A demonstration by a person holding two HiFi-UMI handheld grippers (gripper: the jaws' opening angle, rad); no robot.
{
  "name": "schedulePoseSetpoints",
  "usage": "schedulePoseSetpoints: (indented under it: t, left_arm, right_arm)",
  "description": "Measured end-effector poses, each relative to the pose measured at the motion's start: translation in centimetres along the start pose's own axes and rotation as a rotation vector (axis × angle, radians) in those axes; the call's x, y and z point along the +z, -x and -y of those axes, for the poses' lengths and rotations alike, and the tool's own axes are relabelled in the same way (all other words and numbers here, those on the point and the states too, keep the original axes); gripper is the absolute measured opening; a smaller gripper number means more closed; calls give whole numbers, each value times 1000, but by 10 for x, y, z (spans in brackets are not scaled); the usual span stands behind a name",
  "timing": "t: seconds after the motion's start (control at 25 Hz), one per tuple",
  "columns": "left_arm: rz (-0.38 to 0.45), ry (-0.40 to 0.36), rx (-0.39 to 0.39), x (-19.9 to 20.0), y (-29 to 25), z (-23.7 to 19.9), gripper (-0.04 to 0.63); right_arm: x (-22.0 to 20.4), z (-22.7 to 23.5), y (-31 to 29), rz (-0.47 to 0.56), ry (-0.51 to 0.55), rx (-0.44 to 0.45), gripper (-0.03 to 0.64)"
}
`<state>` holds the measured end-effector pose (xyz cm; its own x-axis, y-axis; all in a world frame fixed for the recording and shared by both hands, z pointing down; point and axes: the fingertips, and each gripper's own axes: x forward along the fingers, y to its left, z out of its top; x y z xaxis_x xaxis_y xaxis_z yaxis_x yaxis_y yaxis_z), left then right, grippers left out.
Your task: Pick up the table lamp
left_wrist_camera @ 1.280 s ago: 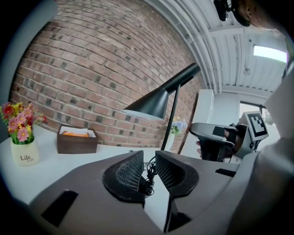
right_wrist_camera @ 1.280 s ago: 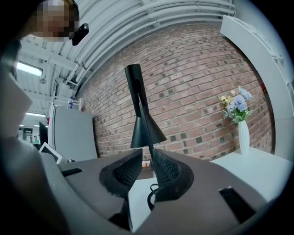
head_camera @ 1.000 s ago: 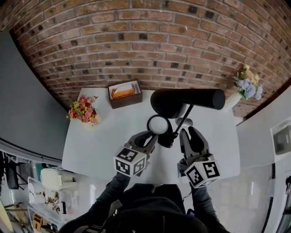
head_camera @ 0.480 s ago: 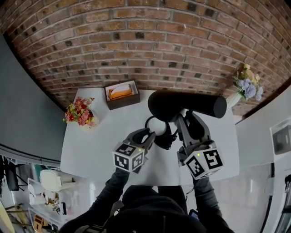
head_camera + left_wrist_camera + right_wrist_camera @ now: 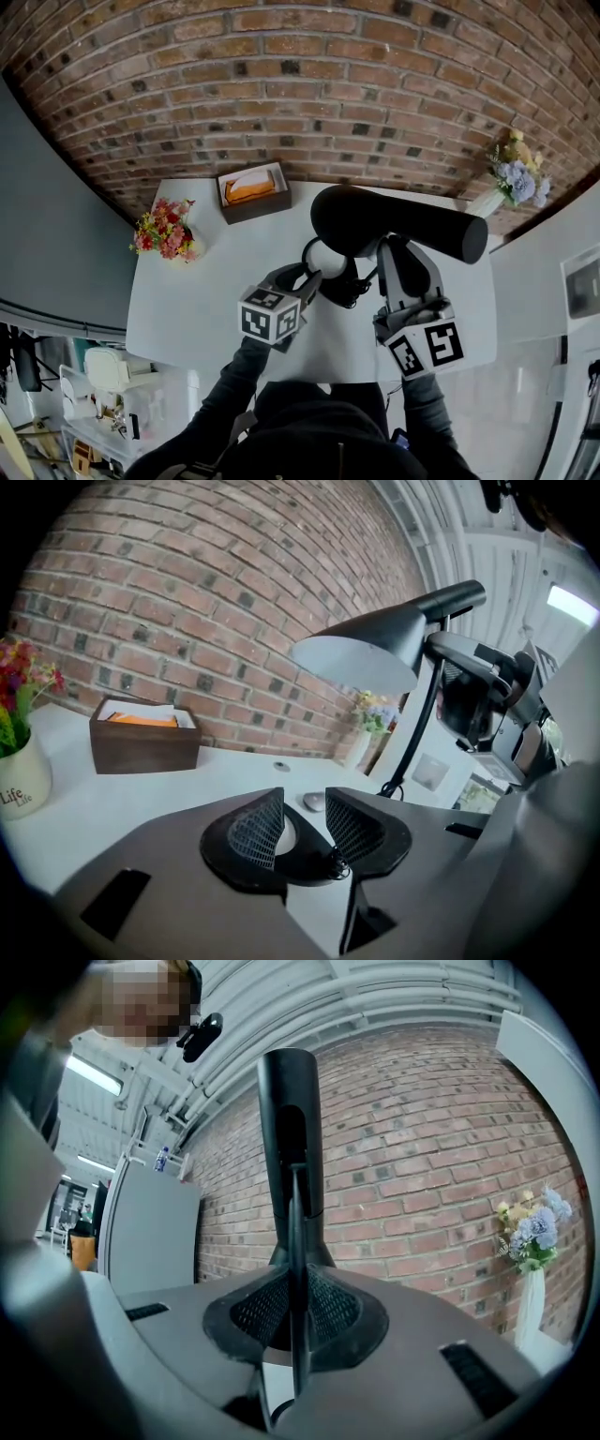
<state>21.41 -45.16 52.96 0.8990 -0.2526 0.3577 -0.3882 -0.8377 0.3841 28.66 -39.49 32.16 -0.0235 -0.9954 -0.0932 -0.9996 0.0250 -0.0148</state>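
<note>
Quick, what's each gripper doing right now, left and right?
Left gripper: jaws opening, nothing between them.
Right gripper: shut on the black table lamp's thin stem.

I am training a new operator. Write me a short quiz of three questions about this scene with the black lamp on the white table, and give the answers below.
1. Multiple choice: what is the right gripper shut on?
A) the thin stem of the black table lamp with a cone shade
B) a white flower vase
C) a small silver disc
2. True or false: the dark wooden box with orange contents stands at the far edge of the white table, by the red brick wall.
3. Short answer: in the head view, on which side of the table stands the bunch of red and yellow flowers?

Key: 1 A; 2 true; 3 left.
</note>
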Motion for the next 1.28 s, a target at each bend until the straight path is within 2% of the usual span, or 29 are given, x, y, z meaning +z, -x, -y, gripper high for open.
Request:
schedulePoseSetpoints:
  t: [0.24,0.48,0.64,0.72,0.92,1.0,1.04,1.12,1.2,1.28]
  left_arm:
    - [-57,47,46,-23,-13,-29,138]
    - [-79,161,104,-39,-41,-72,153]
    - [-113,240,69,-48,-61,-83,173]
    - [-150,247,40,-55,-74,-80,190]
    - [-238,297,-76,-66,-119,-62,214]
    - [-267,328,-97,-67,-138,-56,183]
    - [-270,353,-99,-66,-144,-54,130]
    - [-253,424,-110,-62,-149,-53,98]
    - [-232,466,-122,-59,-148,-51,86]
    - [-220,466,-122,-56,-147,-49,83]
  right_arm:
    - [3,7,21,30,-37,5,49]
    - [14,8,39,77,-94,20,49]
    - [15,13,49,69,-100,26,49]
    - [14,15,56,64,-98,28,49]
    - [10,15,74,60,-63,78,48]
    - [20,12,71,61,-55,102,48]
    - [30,9,65,60,-38,116,48]
    - [40,9,62,60,-25,118,48]
    - [29,20,78,67,-63,80,48]
    - [14,33,97,73,-108,27,48]
